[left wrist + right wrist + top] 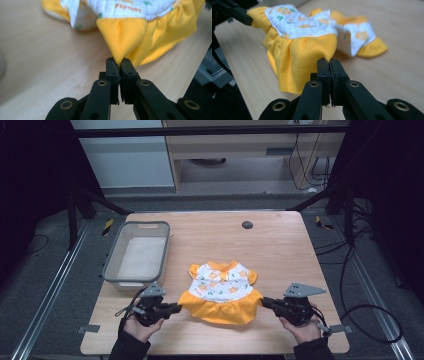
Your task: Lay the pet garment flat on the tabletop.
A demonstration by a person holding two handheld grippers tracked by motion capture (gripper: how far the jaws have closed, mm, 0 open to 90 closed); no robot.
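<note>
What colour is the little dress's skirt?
Orange-yellow skirt, clearest in the right gripper view.

Wooden table (pixel 280 245) with grey basket (pixel 116 265) and small orange-and-white dress (pixel 222 290) on top.

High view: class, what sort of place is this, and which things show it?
Probably a lab recording bench: a wooden table inside a dark metal frame, loose cables on the carpet, and an orange dress staged for handling.

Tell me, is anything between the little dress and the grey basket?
Nothing visible: bare wooden table lies between the dress and the basket. The left gripper and right gripper each pinch a corner of its orange skirt.
</note>
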